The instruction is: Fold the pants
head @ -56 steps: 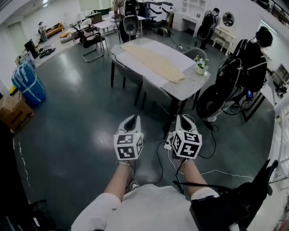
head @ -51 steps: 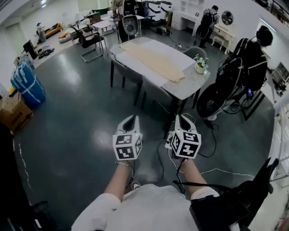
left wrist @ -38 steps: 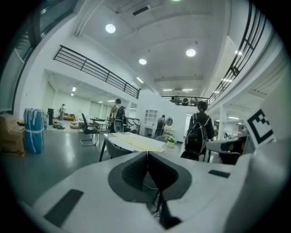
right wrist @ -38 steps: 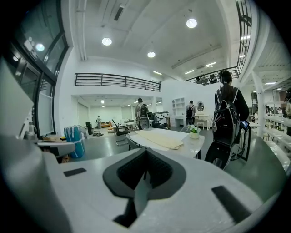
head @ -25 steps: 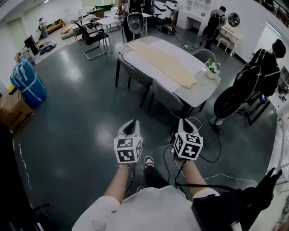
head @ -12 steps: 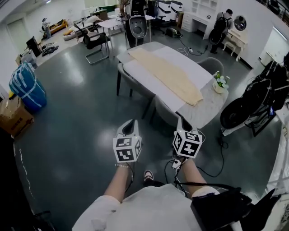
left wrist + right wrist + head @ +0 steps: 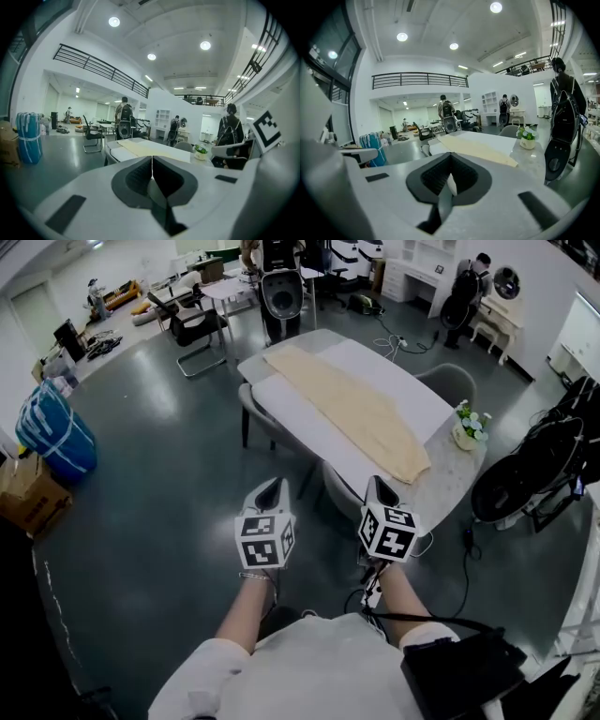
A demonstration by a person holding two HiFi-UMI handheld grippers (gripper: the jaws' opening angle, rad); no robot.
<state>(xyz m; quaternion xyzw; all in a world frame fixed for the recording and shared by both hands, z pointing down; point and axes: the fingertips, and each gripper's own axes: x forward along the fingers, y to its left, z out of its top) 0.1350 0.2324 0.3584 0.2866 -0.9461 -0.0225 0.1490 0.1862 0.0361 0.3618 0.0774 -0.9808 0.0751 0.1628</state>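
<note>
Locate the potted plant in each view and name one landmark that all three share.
Head view: potted plant on the right, beside the pants' near end.
Left gripper view: potted plant small, right of centre, at mid height.
Right gripper view: potted plant right of centre, larger.
Shared landmark: the beige pants, spread flat just left of the plant in every view.

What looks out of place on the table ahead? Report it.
Nothing stands out. The pants lie flat and unfolded, lengthwise on the table, and the flower pot stands upright near its corner.
</note>
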